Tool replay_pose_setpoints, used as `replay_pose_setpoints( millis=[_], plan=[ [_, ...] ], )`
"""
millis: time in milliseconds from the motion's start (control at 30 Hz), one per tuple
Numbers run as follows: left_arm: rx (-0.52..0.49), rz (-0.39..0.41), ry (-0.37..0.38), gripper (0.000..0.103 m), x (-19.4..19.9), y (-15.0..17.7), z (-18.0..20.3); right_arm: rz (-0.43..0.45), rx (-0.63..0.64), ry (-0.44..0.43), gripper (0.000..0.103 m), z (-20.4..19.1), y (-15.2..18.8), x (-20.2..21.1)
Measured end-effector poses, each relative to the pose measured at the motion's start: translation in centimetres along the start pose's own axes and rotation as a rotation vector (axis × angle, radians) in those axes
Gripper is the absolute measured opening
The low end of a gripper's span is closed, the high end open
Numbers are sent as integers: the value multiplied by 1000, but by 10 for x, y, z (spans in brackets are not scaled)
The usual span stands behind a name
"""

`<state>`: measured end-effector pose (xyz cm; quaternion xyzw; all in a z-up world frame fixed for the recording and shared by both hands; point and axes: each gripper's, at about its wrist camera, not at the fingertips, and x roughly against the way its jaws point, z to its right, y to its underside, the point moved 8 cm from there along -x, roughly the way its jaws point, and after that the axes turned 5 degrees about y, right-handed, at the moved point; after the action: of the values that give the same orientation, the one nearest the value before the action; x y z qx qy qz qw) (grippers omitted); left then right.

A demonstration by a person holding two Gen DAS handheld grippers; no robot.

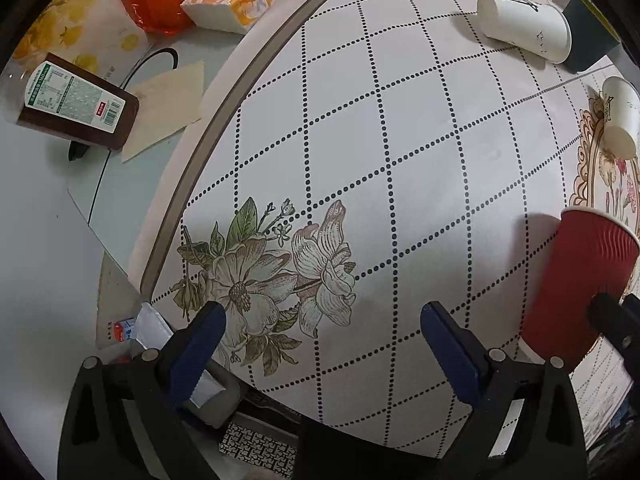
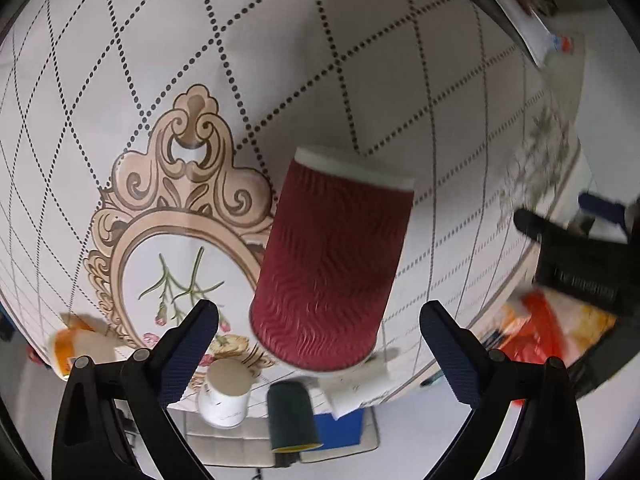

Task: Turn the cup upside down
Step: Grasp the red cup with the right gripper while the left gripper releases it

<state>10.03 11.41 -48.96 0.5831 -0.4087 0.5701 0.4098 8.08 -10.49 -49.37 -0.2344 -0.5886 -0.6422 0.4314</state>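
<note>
Your right gripper (image 2: 319, 320) has its jaws spread wide, and the red ribbed cup (image 2: 332, 256) sits in the gap between them without touching either pad. In the right wrist view the cup's white rim is at the far end and its narrower base is nearest you; it looks tilted, and you cannot tell from this view whether it rests on the tabletop (image 2: 360, 40) or is just above it. From the left wrist view the same red ribbed cup (image 1: 576, 280) appears at the right edge, with one dark tip of your right gripper (image 1: 612, 316) beside it.

Your left gripper (image 1: 320, 344) is also wide open and holds nothing, hovering over the flower print well to the left of the cup.

Across the tabletop a white paper cup (image 1: 524, 24) lies on its side against a dark green cup (image 1: 592, 36), and a second white cup (image 1: 620, 116) lies near the ornate frame print. Their insides are not visible.
</note>
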Motion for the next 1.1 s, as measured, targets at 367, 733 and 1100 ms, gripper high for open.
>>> replay_pose_setpoints(
  millis=[367,733,1100],
  plan=[
    [-1,-21,5,100,-10,-4,-5,42,38,-2,102,12,-15,-19],
    [8,-35,7,100,-19,-8,-13,48,55,-37,82,18,-14,-44],
    [-5,-38,8,100,-18,-14,-10,70,3,-46,80,32,-14,-49]
  ],
)
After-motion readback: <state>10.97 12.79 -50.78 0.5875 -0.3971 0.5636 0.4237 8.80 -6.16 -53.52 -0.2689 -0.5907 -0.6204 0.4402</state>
